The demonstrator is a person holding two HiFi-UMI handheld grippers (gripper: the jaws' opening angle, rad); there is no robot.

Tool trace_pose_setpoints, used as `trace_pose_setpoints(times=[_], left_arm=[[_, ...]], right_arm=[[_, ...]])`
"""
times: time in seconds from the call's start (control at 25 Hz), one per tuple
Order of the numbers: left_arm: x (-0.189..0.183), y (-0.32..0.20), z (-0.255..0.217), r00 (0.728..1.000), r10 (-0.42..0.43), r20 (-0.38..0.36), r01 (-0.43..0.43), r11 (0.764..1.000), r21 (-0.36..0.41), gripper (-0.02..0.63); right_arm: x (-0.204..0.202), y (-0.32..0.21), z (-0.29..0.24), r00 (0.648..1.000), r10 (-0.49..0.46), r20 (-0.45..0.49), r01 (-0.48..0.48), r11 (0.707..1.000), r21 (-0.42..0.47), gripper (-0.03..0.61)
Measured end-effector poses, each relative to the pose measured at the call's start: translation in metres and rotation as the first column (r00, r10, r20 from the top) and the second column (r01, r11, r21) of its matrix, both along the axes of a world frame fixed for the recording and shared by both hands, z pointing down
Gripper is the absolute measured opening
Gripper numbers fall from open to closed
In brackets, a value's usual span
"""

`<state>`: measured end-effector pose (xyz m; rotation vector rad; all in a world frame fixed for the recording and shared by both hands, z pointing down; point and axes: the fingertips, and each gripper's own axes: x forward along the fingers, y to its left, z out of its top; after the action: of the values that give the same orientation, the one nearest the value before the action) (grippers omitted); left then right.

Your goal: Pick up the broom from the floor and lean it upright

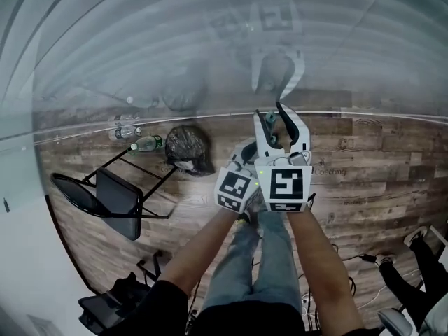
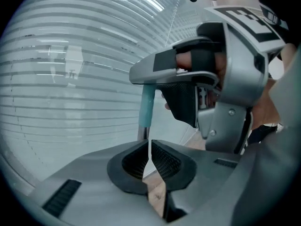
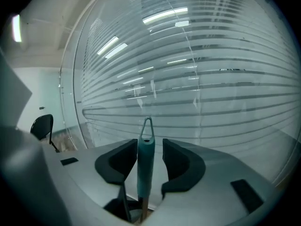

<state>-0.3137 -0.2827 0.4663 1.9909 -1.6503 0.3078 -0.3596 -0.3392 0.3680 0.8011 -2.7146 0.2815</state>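
The broom shows only as its teal handle top (image 3: 144, 166) with a wire hanging loop (image 3: 147, 127). It stands upright close to the glass wall with blinds (image 3: 211, 88). My right gripper (image 3: 145, 147) is open. The handle stands between its black pads (image 3: 176, 164), with a gap on each side. In the head view the right gripper (image 1: 270, 110) points at the glass, and the left gripper (image 1: 246, 151) is just behind and left of it. My left gripper (image 2: 148, 147) is shut with nothing between its pads. It sits below the teal handle (image 2: 146, 108). The broom head is hidden.
A black folding chair (image 1: 105, 194) stands on the wooden floor (image 1: 378, 166) at the left. A black bag (image 1: 187, 149) and plastic bottles (image 1: 145, 143) lie near the glass. Cables (image 1: 364, 259) and chair bases sit at the right. The person's legs are below the grippers.
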Motion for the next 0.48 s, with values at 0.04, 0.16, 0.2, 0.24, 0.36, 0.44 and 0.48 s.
trace_pose_setpoints(times=[0.04,0.16,0.2,0.24,0.36,0.44,0.48], left_arm=[[-0.001,-0.003,0.0,1.0,0.008,0.009,-0.008,1.0,0.004,0.008],[-0.004,-0.007,0.0,1.0,0.017,0.016,-0.017,1.0,0.007,0.008],[-0.005,-0.009,0.0,1.0,0.015,0.015,-0.015,1.0,0.004,0.008],[-0.006,-0.011,0.001,1.0,0.013,0.014,-0.013,1.0,0.002,0.008],[-0.011,-0.016,0.0,1.0,0.018,0.021,-0.018,1.0,0.006,0.008],[-0.011,-0.017,0.0,0.999,0.029,0.024,-0.029,1.0,0.007,0.008],[-0.011,-0.016,0.0,0.999,0.031,0.023,-0.031,0.999,0.005,0.008]], right_arm=[[0.001,0.0,-0.002,1.0,0.0,0.01,0.0,1.0,-0.001,0.164],[0.004,0.0,-0.011,0.999,0.001,0.04,-0.001,1.0,0.003,0.169],[0.004,0.0,-0.012,0.999,0.0,0.044,0.0,1.0,0.001,0.169],[0.004,-0.001,-0.012,0.999,-0.001,0.044,0.001,1.0,-0.001,0.169],[0.002,-0.003,-0.01,0.999,-0.007,0.039,0.007,1.0,-0.008,0.17],[0.002,-0.003,-0.011,0.999,-0.015,0.04,0.015,1.0,-0.007,0.17],[0.001,-0.002,-0.012,0.999,-0.018,0.042,0.018,1.0,-0.006,0.17]])
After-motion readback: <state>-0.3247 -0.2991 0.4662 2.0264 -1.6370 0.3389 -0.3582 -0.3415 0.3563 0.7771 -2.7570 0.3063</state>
